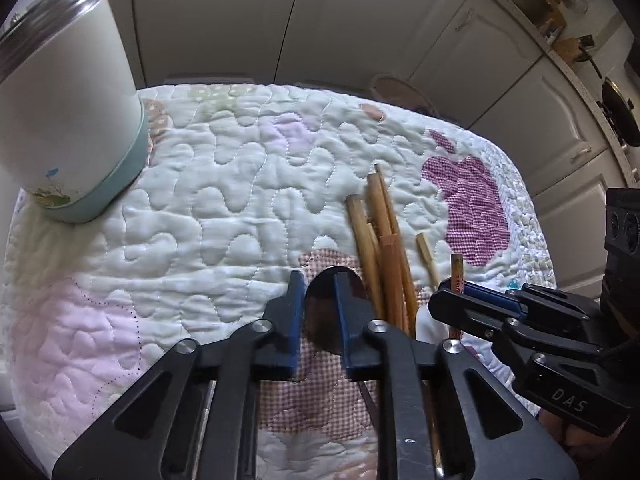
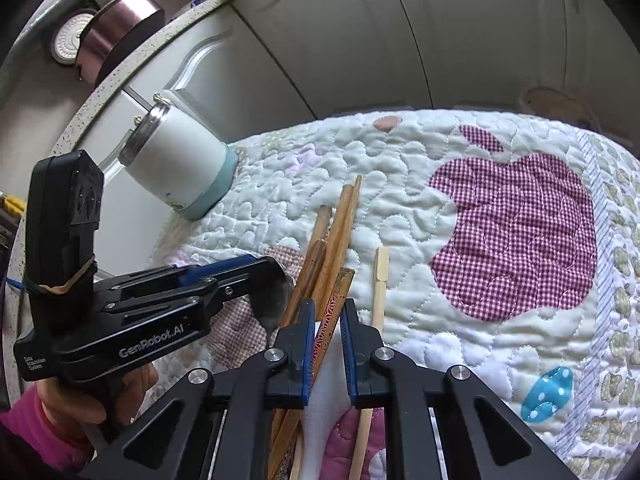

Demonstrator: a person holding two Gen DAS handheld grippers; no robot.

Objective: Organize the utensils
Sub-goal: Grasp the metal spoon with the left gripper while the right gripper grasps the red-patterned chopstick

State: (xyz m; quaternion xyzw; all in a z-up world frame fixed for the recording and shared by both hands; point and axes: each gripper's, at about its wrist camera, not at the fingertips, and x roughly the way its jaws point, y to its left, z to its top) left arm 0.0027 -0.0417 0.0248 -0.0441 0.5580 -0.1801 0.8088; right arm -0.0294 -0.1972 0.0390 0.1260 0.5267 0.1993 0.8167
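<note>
Several wooden chopsticks [image 1: 384,236] lie in a bundle on the quilted cloth [image 1: 224,184], with a metal spoon [image 1: 334,312] beside them. My left gripper [image 1: 318,280] hovers over the spoon bowl, jaws partly open around it, not clamped. My right gripper [image 2: 326,308] is partly open with a patterned red-brown chopstick [image 2: 334,308] between its jaws; the bundle [image 2: 332,236] lies just left. The right gripper also shows in the left wrist view [image 1: 456,286] around that chopstick's end. A white cup with a green base [image 1: 68,120] stands far left, also in the right wrist view [image 2: 180,168].
A pale flat-ended stick [image 2: 380,276] lies right of the bundle. Kitchen cabinets [image 1: 360,20] and a countertop with pots [image 2: 116,20] stand behind the table. The left gripper body [image 2: 132,312] and hand sit close to the right gripper's left.
</note>
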